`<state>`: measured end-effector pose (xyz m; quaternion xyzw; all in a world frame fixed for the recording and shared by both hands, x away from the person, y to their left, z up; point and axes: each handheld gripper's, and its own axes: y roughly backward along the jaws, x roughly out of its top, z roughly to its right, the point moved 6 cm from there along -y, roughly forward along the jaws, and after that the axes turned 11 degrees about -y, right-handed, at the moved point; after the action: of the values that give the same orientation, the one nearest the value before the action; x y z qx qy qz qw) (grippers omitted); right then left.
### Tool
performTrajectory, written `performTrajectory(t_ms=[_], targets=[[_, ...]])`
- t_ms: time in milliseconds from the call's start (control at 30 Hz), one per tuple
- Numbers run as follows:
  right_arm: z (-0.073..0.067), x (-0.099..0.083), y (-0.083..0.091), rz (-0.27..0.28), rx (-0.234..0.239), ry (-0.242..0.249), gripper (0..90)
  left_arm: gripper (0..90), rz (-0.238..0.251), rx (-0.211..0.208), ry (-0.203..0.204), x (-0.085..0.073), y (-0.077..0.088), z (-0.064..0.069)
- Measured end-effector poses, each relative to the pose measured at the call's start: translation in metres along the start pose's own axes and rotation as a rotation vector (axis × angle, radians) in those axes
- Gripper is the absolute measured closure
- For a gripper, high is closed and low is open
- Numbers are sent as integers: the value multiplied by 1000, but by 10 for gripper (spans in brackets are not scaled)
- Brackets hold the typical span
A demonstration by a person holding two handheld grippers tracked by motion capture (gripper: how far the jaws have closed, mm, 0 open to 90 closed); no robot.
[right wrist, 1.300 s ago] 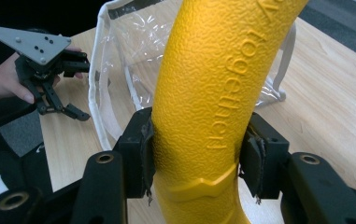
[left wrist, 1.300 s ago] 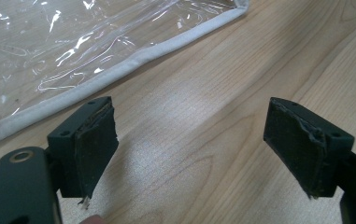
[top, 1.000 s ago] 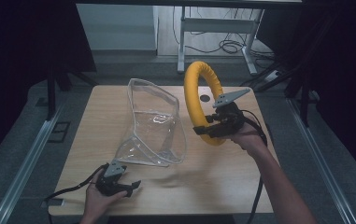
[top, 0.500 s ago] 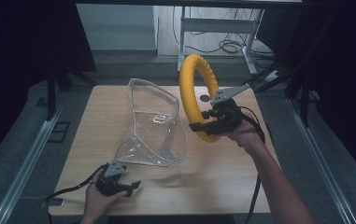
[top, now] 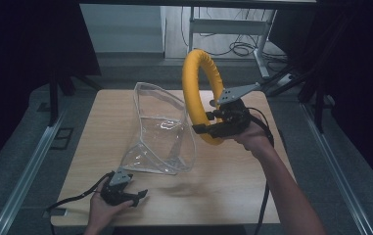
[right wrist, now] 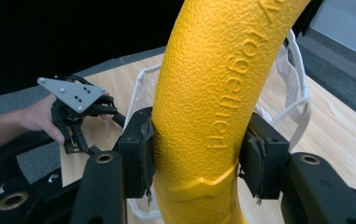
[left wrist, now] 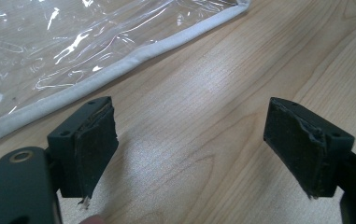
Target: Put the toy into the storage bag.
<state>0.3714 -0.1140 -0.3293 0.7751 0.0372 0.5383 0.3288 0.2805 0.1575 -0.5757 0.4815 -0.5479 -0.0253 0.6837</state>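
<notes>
- Because the wooden tabletop [top: 252, 181] carries little besides the work, the path is nearly free; dark floor, metal rails and a frame with cables lie beyond its 12 o'clock edge, well away.
- While the clear plastic bag [top: 162, 132] stands near the tabletop's centre with its mouth gaping upward, its soft walls look likely to fold; I judge the white-trimmed rim needs holding wide before anything goes in.
- Held upright just at 3 o'clock of the bag, the yellow ring [top: 199, 93] hangs above the tabletop; lowering it slowly and turned to match the mouth should keep it from snagging the rim.
- Pinching the ring's lower arc, the right tool [top: 212, 128] has its pads pressed on both sides.
- Spread wide and holding nothing, the left tool [top: 134, 198] rests at 7 o'clock near the bag's bottom seam [left wrist: 119, 65], the nearest thing it might catch.
</notes>
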Motion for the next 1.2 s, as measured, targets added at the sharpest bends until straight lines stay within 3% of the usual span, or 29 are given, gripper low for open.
performTrajectory(t_ms=[700, 1200], targets=[[-15, 13, -5, 24, 46, 9, 510, 172, -5, -1, 2, -1, 0, 0], [-28, 28, 0, 62, 72, 48, 509, 172, -6, -2, 1, -1, 0, 0]])
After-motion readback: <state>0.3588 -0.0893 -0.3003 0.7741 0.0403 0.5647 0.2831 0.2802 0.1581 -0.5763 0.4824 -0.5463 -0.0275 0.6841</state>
